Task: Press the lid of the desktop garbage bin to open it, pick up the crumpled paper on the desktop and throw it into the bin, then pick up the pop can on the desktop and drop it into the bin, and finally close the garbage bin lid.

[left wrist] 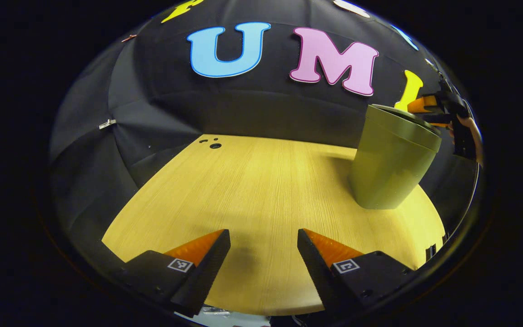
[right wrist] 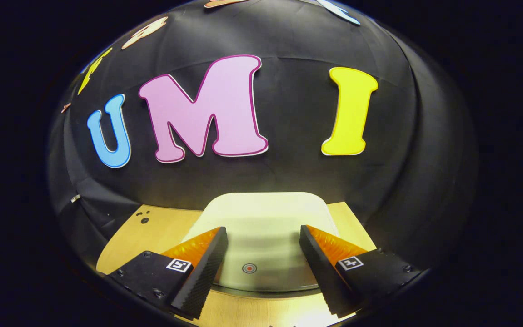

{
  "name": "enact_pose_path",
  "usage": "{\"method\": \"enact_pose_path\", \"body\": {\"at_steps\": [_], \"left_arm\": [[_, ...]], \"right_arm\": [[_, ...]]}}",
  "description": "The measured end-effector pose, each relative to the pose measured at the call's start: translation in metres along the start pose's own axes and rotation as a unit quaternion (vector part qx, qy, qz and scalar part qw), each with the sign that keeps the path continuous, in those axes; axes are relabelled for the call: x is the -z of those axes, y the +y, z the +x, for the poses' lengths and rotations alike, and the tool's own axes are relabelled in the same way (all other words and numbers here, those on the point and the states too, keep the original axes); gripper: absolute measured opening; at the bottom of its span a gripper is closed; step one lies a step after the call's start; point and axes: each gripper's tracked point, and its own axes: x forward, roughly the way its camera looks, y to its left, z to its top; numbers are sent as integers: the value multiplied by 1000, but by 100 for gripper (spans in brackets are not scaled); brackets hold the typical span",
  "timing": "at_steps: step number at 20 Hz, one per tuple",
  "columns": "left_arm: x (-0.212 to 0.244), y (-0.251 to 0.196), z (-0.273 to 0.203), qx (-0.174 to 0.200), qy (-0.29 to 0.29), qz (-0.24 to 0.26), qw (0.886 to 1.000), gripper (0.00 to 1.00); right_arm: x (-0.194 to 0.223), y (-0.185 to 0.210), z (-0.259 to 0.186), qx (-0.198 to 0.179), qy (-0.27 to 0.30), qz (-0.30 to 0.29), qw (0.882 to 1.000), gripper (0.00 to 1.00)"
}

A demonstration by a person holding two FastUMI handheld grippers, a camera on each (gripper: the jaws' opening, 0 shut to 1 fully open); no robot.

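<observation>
hovering our right gripper (right wrist: 263, 265), jaws apart, over the bin (left wrist: 391, 159) lid (right wrist: 261, 236) to press; left gripper (left wrist: 263, 268) spread beside bin

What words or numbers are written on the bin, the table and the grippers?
There are no words or numbers to read on any of them.
Lid of the bin: a small red ring, no text.
Left gripper and right gripper: square black-and-white code tags, patterns rather than letters.
Table: plain wood.
</observation>
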Motion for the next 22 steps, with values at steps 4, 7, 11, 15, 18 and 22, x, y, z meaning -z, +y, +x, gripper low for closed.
{"method": "enact_pose_path", "body": {"at_steps": [4,7,11,15,18,22], "left_arm": [[-4,5,6,10,6,-16,1000,96],[-11,7,10,15,-1,-16,1000,96],[-12,8,12,21,-6,2,1000,96],[-10,7,9,27,-8,4,1000,96],[-17,4,1,32,-23,7,999,96],[-34,-3,-15,45,-51,11,998,96]], "right_arm": [[4,5,-3,16,-9,-19,1000,100],[5,5,-4,21,-20,-14,999,100],[10,5,-4,26,-15,-14,999,100],[15,4,-1,32,-13,-22,999,100],[9,6,-4,19,-22,-13,999,100],[10,4,-18,28,-27,-26,999,100]]}}
